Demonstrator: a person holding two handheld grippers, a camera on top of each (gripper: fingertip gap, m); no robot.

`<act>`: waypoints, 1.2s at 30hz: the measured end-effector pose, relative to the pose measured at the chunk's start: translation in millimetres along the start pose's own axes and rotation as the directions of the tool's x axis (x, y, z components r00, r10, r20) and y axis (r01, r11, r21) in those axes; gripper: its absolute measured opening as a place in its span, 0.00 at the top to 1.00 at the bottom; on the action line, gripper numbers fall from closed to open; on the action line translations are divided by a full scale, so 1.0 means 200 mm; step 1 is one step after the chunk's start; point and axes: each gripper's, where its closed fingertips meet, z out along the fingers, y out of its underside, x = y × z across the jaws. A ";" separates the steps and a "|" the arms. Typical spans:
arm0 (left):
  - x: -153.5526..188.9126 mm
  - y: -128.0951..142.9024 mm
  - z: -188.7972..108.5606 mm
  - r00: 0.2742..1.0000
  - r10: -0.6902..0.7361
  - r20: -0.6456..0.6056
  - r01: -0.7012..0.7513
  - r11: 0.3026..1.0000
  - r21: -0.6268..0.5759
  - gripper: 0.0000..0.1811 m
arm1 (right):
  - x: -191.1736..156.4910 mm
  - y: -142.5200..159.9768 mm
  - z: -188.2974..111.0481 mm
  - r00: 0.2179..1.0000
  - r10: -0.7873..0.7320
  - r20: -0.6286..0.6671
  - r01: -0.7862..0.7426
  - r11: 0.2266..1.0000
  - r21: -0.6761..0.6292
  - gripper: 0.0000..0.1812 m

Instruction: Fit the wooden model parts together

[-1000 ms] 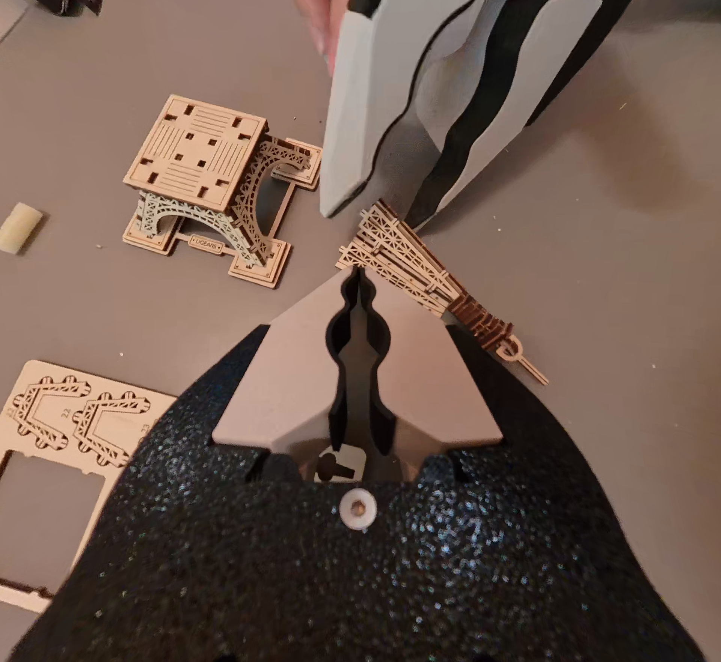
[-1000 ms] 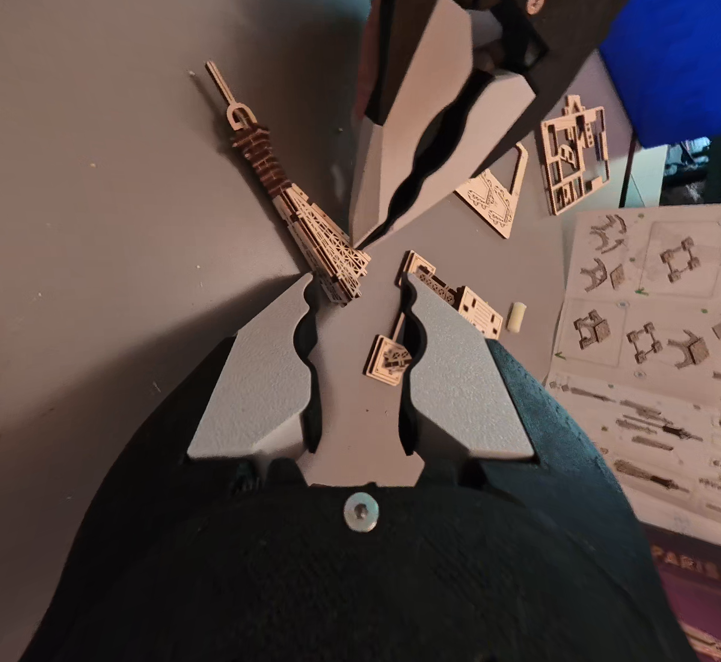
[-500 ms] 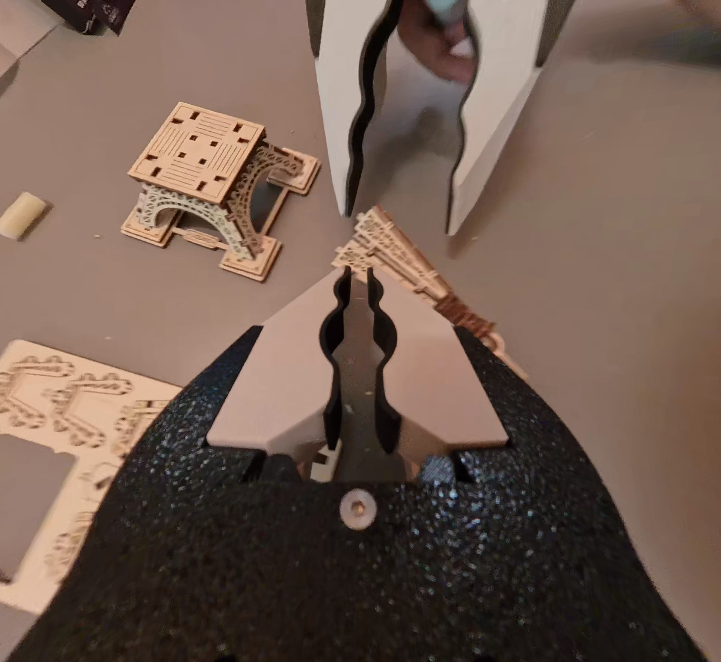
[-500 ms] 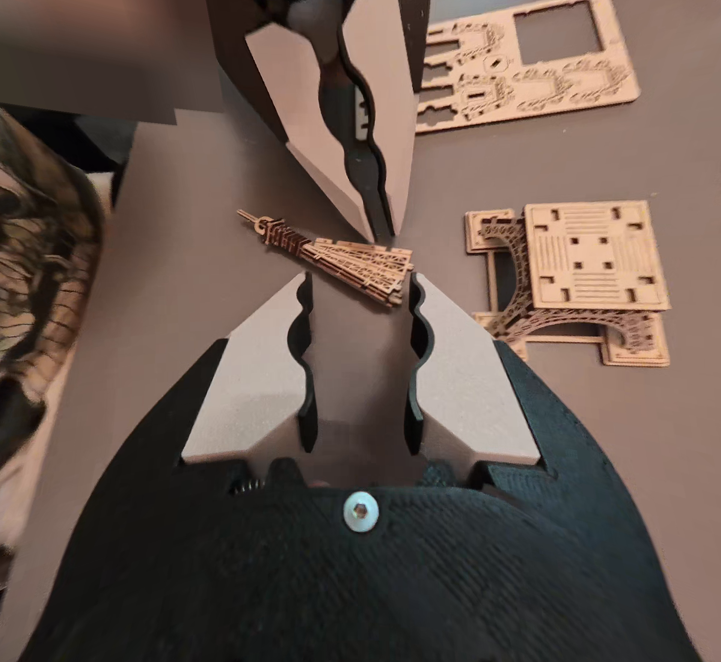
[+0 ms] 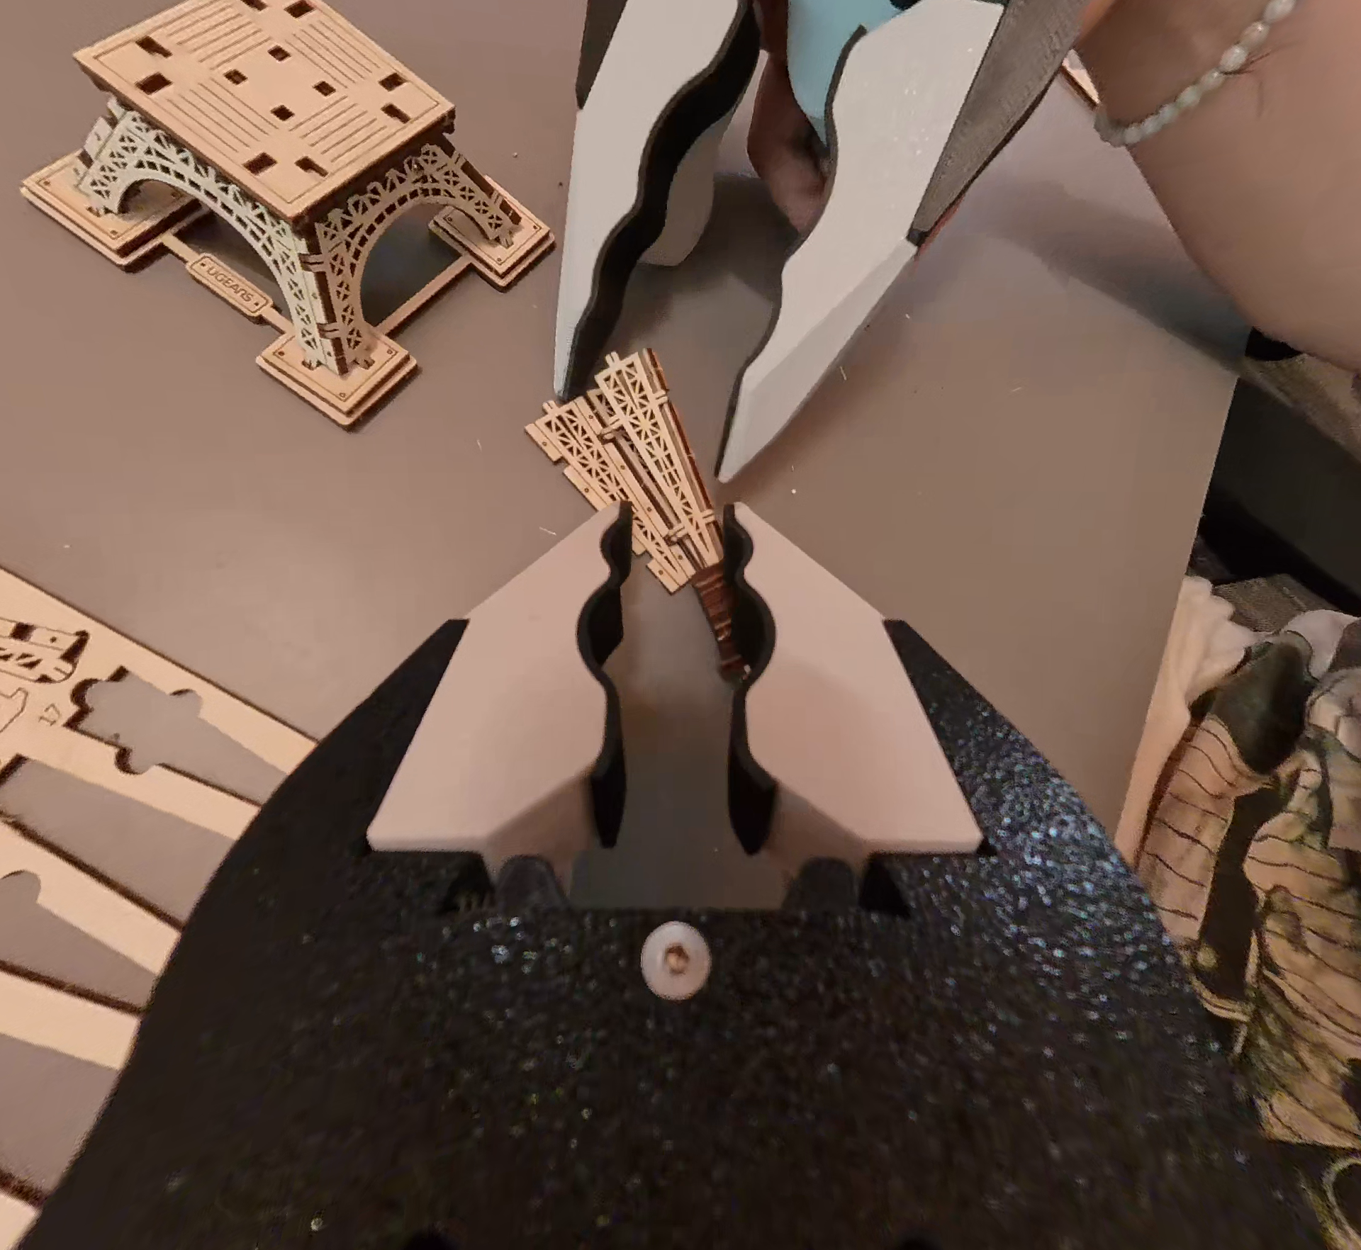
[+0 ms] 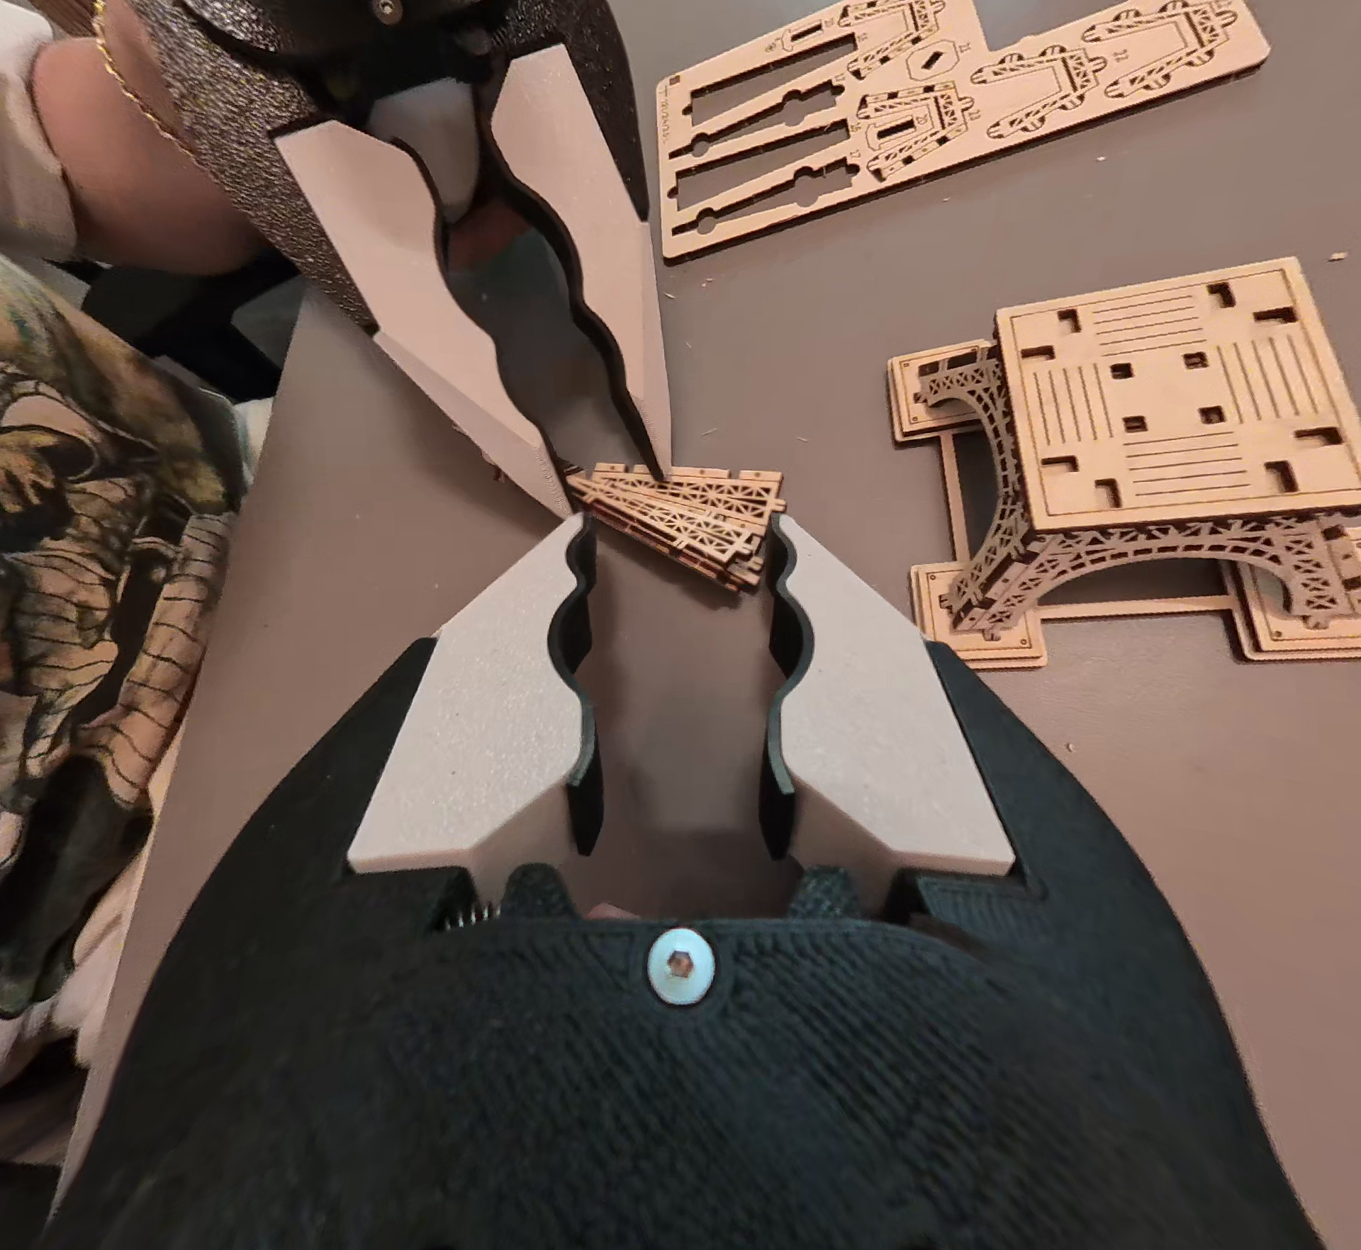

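Wooden spire flanked by left gripper and right gripper, both parted, nothing clamped. Table edge near; tower base beside.

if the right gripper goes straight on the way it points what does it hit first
Most likely the wooden spire piece, lying flat on the table just past the open right gripper. Beyond it is the left gripper, jaws also open. Depth is hard to judge here.
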 end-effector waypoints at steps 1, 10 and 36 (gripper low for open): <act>0.00 0.00 0.00 1.000 0.003 0.002 -0.003 1.000 -0.007 0.87 | 0.01 0.00 0.00 1.000 -0.009 -0.021 0.008 1.000 -0.001 0.78; 0.04 0.02 0.01 0.998 0.058 0.017 -0.057 0.996 -0.064 0.88 | -0.06 0.03 0.01 0.986 -0.041 -0.161 0.045 0.999 0.018 0.80; 0.10 0.07 -0.02 0.775 0.624 0.098 -0.617 0.781 -0.095 0.94 | -0.11 0.05 -0.10 0.993 0.007 -0.118 0.000 0.998 0.063 0.81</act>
